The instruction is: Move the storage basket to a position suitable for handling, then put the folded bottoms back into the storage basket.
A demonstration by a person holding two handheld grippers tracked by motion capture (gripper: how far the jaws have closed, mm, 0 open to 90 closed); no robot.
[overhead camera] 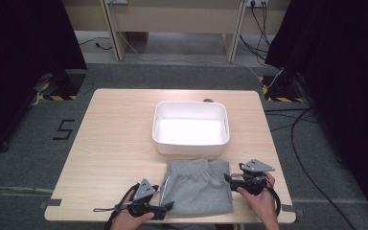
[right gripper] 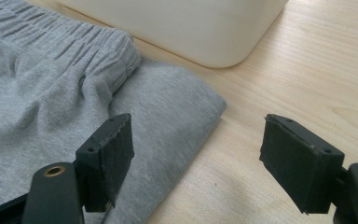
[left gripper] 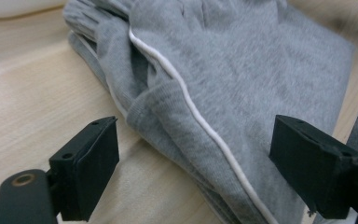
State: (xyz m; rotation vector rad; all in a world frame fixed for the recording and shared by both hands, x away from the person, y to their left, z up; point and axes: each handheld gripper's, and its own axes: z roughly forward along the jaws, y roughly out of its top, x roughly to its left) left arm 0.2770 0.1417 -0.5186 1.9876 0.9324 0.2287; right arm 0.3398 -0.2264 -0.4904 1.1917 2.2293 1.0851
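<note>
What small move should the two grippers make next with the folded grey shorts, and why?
Probably close both grippers on the shorts' side edges. The left gripper and right gripper are open at opposite edges, holding nothing, and the empty white bin stands just behind.

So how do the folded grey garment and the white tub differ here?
The folded grey garment is soft, grey cloth lying flat; the white tub is rigid, glossy and stands with raised walls. The garment sits at the table's near edge between both grippers; the tub sits farther back, mid-table. Both rest on the table.
</note>
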